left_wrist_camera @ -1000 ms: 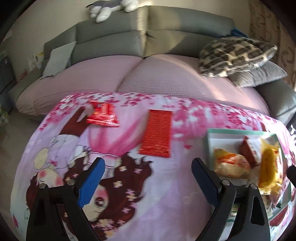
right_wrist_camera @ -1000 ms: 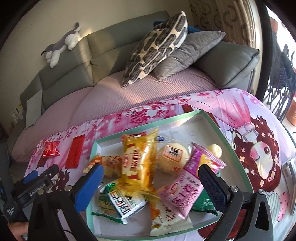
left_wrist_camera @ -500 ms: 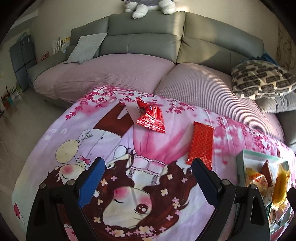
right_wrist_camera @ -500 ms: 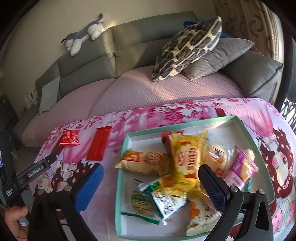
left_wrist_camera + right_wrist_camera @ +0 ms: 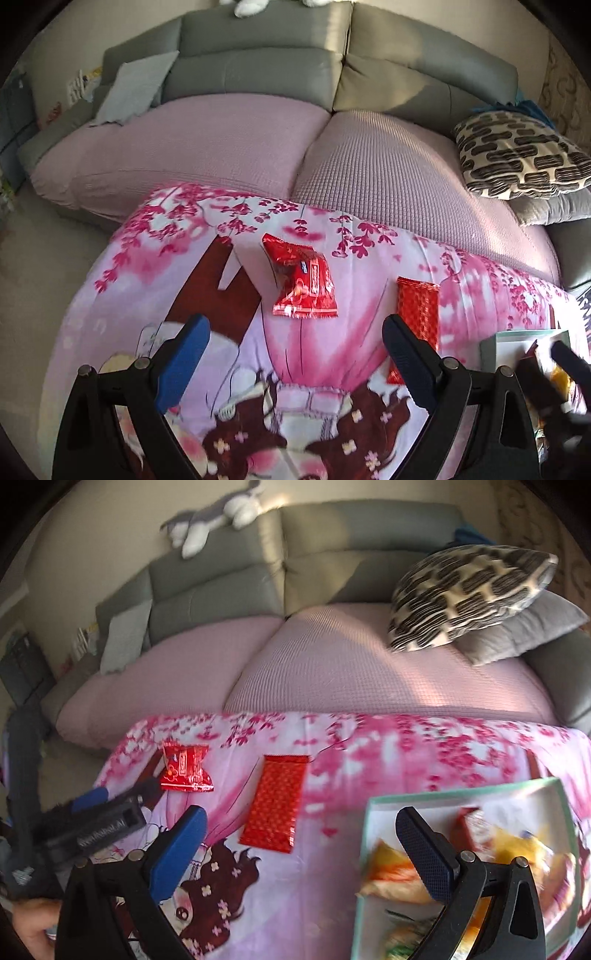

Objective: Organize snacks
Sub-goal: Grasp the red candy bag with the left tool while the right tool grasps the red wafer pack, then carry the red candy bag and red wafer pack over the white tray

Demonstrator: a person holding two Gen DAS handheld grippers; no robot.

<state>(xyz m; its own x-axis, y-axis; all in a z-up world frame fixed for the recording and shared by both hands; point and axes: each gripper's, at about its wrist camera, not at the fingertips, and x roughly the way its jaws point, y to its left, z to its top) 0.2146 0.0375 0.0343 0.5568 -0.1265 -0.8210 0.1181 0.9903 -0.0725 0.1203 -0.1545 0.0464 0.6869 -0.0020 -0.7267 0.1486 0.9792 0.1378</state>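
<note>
Left gripper point(image 5: 291, 360): we hold it wide, empty.
Right gripper point(image 5: 299, 843): also wide, empty.
Risk: we judge the glossy red packet point(image 5: 301, 282) may slide on the cloth point(image 5: 351, 258).

glossy foil red snack packet point(image 5: 302, 286) on printed cloth cover point(image 5: 354, 273); waffle-textured pink sofa cushion point(image 5: 369, 664) behind.

Left gripper point(image 5: 295, 354) hangs wide open above the pink cartoon-print cloth point(image 5: 369, 266). Crinkled red snack packet point(image 5: 301, 282) lies dead ahead; long red dotted packet point(image 5: 419, 314) just beside its right finger point(image 5: 406, 363). Green-rimmed tray point(image 5: 491, 341) at right edge.
</note>
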